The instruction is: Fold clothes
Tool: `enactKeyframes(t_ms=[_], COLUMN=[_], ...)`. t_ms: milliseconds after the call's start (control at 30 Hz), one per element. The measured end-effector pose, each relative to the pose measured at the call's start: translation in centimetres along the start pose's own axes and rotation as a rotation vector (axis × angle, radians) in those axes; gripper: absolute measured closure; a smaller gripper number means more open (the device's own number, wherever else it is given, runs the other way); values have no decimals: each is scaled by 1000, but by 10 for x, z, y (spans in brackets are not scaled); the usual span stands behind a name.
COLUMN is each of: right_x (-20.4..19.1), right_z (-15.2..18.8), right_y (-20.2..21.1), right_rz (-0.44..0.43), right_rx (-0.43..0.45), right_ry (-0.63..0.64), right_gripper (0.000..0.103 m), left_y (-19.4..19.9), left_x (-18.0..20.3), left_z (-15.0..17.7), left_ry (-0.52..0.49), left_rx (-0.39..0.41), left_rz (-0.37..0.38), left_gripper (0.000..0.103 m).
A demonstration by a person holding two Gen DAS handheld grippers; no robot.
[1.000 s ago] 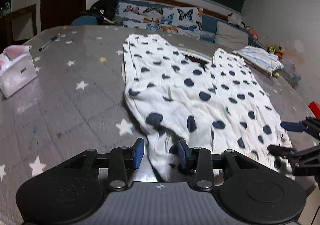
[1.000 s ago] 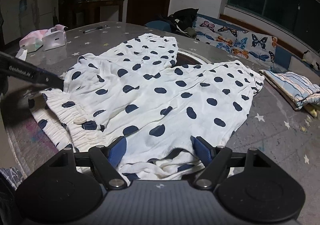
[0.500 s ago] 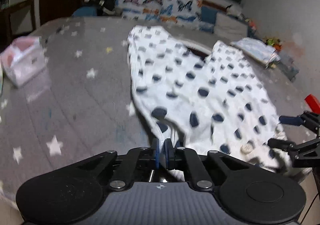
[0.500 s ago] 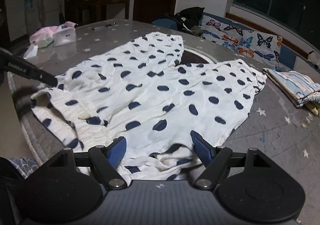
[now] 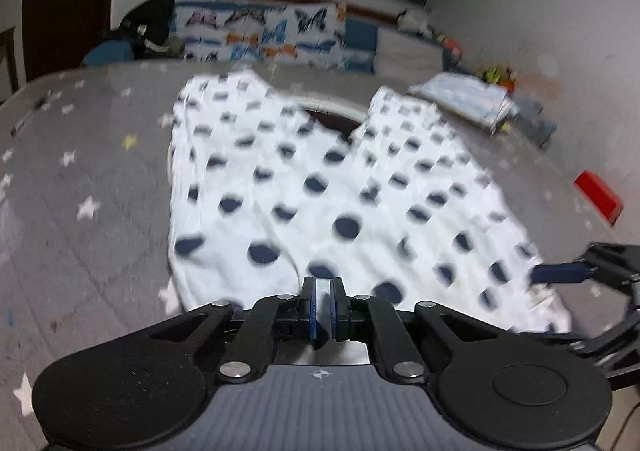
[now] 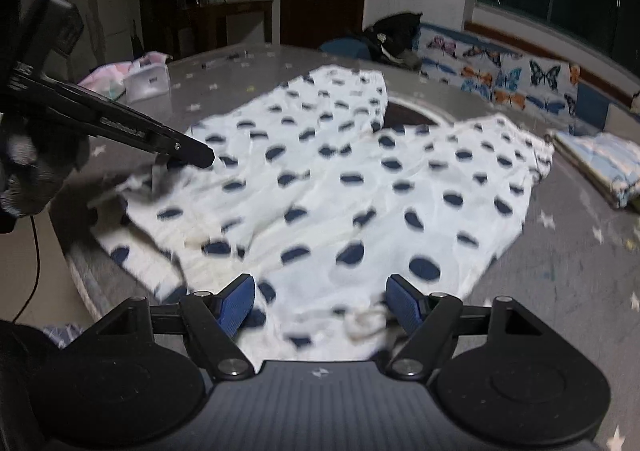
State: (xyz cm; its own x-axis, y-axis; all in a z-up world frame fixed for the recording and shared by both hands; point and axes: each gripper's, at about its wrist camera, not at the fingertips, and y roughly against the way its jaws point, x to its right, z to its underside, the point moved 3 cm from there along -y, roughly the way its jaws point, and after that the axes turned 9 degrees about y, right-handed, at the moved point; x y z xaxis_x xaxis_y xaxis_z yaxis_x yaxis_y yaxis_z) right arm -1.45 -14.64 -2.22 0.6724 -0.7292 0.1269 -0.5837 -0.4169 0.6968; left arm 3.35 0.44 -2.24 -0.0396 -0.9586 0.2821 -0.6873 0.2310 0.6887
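Observation:
White pants with dark blue dots (image 5: 320,179) lie spread on the grey star-patterned table (image 5: 80,171), legs pointing away. My left gripper (image 5: 323,291) is shut on the near left edge of the pants. From the right wrist view, the left gripper (image 6: 196,157) pinches a bunched bit of that cloth and holds it slightly off the table. My right gripper (image 6: 320,299) is open, with the crumpled near hem of the pants (image 6: 340,187) between its blue pads (image 6: 236,307), which do not press on it. One of its fingers (image 5: 560,275) shows at the right of the left wrist view.
A folded striped cloth (image 6: 600,163) lies at the table's far right. A white box with pink cloth (image 6: 146,79) sits at the far left. A red object (image 5: 598,195) lies near the right edge. The table's rounded edge (image 6: 80,263) runs close by.
The left jaws went from open around the cloth's edge to shut on it. The left gripper then moved right along the pants, dragging that edge. The right gripper stayed open and near still.

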Motion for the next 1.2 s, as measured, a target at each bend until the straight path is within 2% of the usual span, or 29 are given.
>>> enactKeyframes(t_ms=[167, 367, 500, 567, 800, 967, 1067, 1200], right_x=[8, 23, 36, 40, 42, 45, 52, 74], right_z=[4, -16, -15, -6, -2, 0, -5, -17], right_y=[12, 20, -3, -14, -6, -9, -3, -2], right_rz=[-20, -24, -19, -12, 2, -12, -18, 17], right_rx=[-6, 90, 65, 22, 17, -19, -9, 13], right_ry=[-47, -85, -133, -151, -140, -113, -124, -132], right_gripper=[29, 29, 34, 37, 38, 38, 38, 38], left_y=[5, 2, 5, 6, 5, 5, 6, 8], left_x=[-7, -5, -6, -7, -6, -6, -4, -2], left_z=[6, 5, 6, 6, 5, 5, 4, 3], left_ry=[-2, -7, -6, -4, -18, -26, -42, -56], left_rx=[2, 1, 1, 1, -3, -7, -9, -2], left_rz=[5, 3, 7, 9, 6, 9, 8, 0], left_gripper=[94, 94, 93, 93, 93, 92, 87, 78])
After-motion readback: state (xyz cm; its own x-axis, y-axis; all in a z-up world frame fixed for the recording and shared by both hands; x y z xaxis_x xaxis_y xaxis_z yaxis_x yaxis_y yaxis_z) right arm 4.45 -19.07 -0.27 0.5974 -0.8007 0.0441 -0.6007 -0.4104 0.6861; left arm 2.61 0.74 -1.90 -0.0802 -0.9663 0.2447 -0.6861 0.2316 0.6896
